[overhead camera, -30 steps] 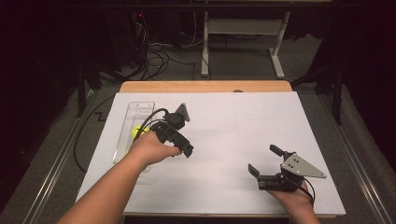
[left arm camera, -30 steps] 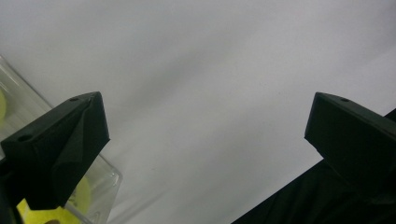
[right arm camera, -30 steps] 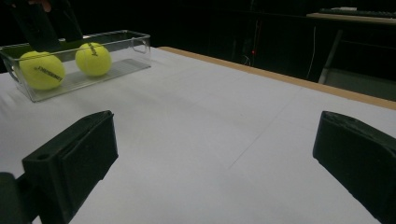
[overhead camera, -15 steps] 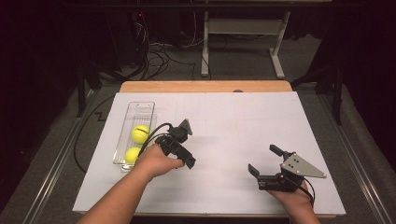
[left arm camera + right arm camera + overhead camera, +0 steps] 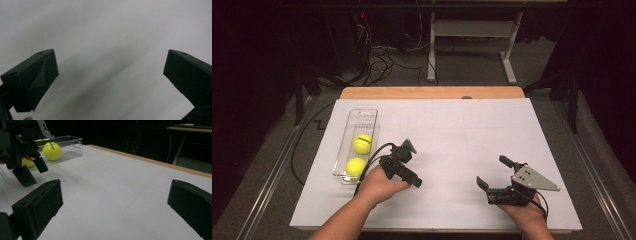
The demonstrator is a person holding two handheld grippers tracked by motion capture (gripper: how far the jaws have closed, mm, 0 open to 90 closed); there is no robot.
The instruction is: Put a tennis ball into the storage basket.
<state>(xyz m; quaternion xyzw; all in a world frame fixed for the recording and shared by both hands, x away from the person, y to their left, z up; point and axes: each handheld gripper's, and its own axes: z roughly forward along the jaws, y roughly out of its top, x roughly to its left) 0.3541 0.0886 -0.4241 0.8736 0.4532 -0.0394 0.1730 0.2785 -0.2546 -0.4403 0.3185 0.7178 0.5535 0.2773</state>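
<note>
Two yellow tennis balls [image 5: 362, 143] [image 5: 355, 167] lie in a clear plastic tray [image 5: 362, 116] at the table's left. My left gripper [image 5: 410, 175] hangs just right of the tray, jaws pointing down at the white table, open and holding nothing [image 5: 110, 72]. The right gripper view shows it at upper left [image 5: 33, 171], in front of the tray [image 5: 72, 141], with one ball [image 5: 52, 150] in full sight and the other [image 5: 27, 163] partly hidden behind it. My right gripper [image 5: 493, 172] rests low near the front right, open and holding nothing [image 5: 115, 202].
A white sheet [image 5: 462, 135] covers the table, and a wooden edge [image 5: 432, 93] shows at the far side. A black cable [image 5: 372, 152] trails from the left gripper past the tray. Beyond the table stand a metal frame [image 5: 469, 30] and floor cables [image 5: 377, 55].
My left hand and gripper have drawn back from over the tray toward the front and right, uncovering both balls. The right gripper has stayed put.
</note>
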